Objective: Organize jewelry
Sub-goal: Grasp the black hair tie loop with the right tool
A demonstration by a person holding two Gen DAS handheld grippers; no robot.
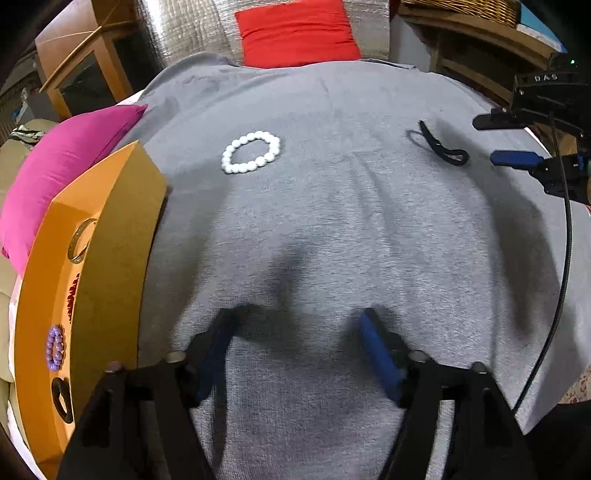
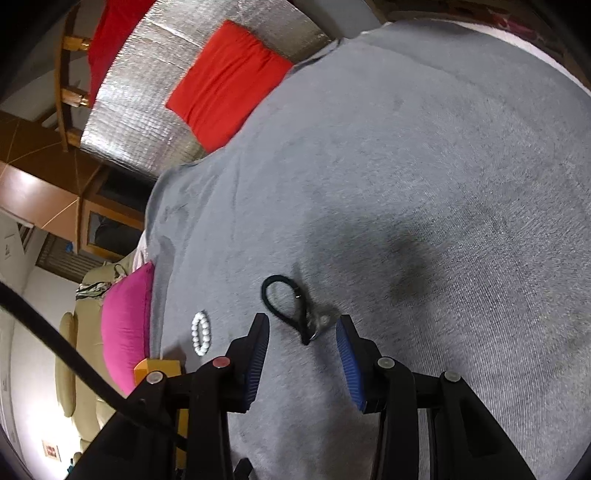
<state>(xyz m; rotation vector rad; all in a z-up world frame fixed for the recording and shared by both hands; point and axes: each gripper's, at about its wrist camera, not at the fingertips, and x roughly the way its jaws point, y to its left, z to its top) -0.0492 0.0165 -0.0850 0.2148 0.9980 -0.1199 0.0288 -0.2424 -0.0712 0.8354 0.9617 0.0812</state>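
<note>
A white bead bracelet (image 1: 251,152) lies on the grey cloth (image 1: 332,229), far ahead of my open, empty left gripper (image 1: 299,321). A black cord loop with a small metal ring (image 1: 439,146) lies at the right; in the right wrist view the cord (image 2: 291,308) sits just ahead of my open right gripper (image 2: 301,326), between the blue pads, apart from them. The right gripper also shows in the left wrist view (image 1: 506,140). An orange tray (image 1: 110,258) at the left holds a gold bangle (image 1: 82,240), a red bead piece (image 1: 72,293), a purple bead bracelet (image 1: 55,347) and a dark ring (image 1: 62,398).
A magenta cushion (image 1: 62,166) lies behind the tray. A red cushion (image 1: 295,33) leans on a silver quilted backing beyond the cloth's far edge. Wooden furniture stands at the back left and right. A black cable (image 1: 565,258) hangs from the right gripper.
</note>
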